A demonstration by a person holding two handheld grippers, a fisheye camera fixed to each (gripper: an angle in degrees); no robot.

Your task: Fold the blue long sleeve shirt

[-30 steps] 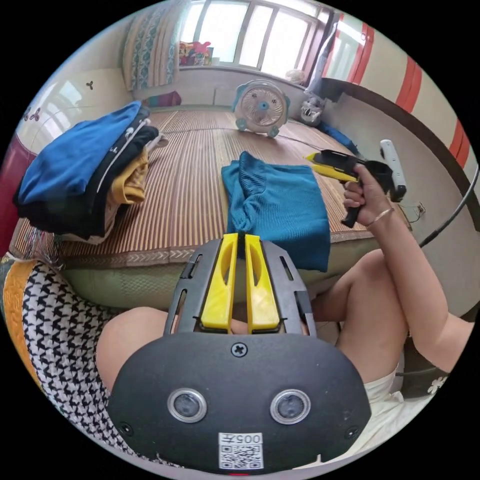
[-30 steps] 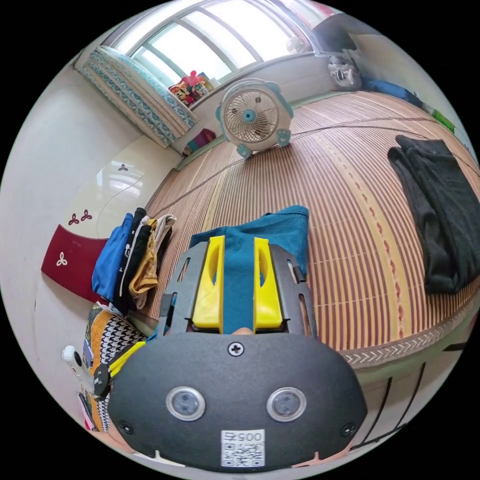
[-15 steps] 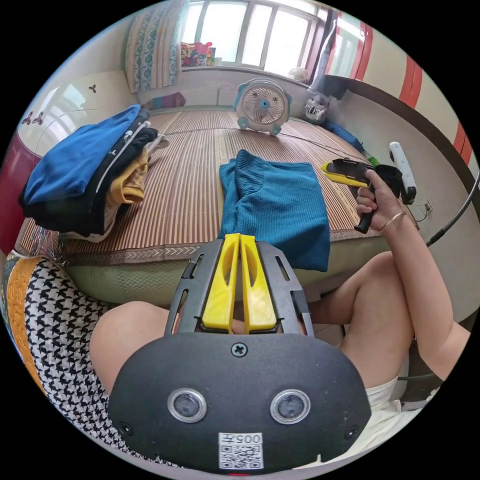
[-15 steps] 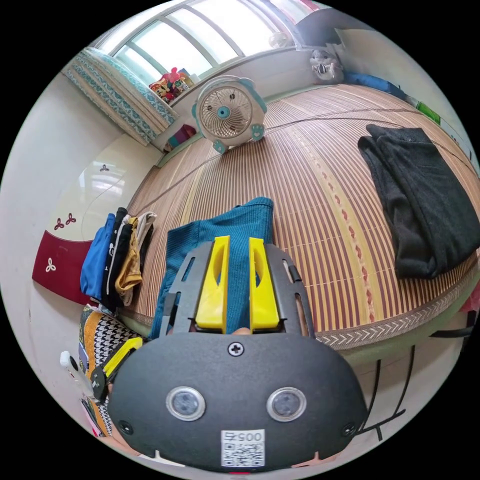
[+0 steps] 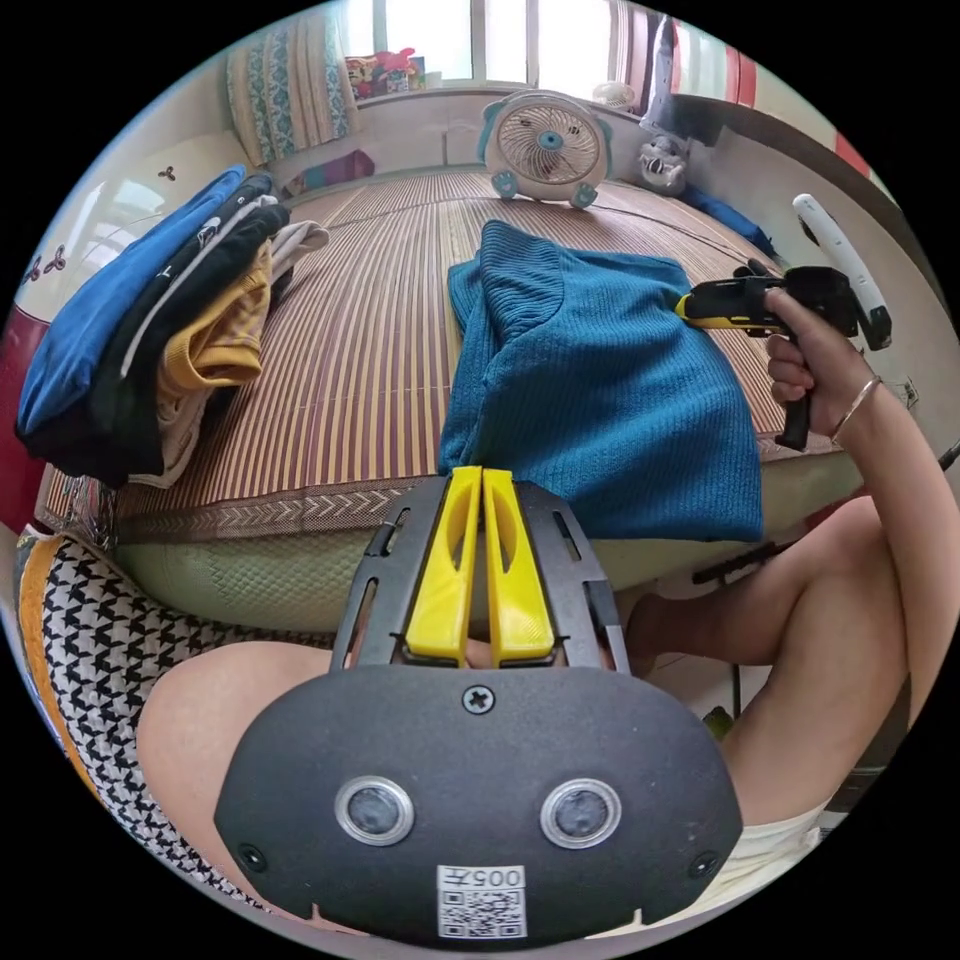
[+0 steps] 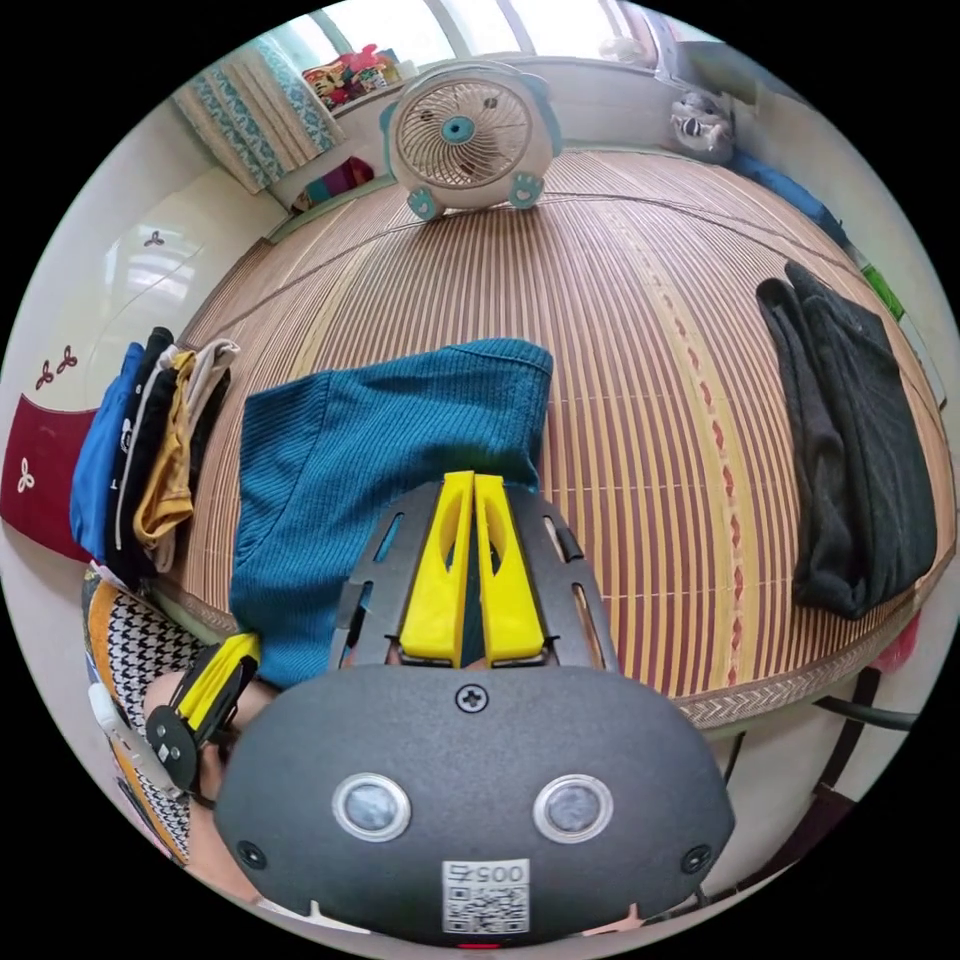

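Now my left gripper [image 5: 480,480] has its yellow jaws pressed together with nothing between them, and it hangs over my knee, just short of the mat's edge. My right gripper [image 6: 472,490] has its jaws pinched nearly together too; the shirt shows right behind them, but I cannot tell if they nip the cloth. The blue long sleeve shirt [image 5: 590,370] lies folded on the striped bamboo mat [image 5: 370,330], and its near end droops over the mat's edge. In the left gripper view, my hand [image 5: 815,365] holds the right gripper at 2 o'clock, beside the shirt. A pile of folded clothes [image 5: 150,320] sits at 10 o'clock. A small fan [image 5: 545,145] stands at 12 o'clock. In the right gripper view, a dark grey garment [image 6: 850,440] lies at 3 o'clock.
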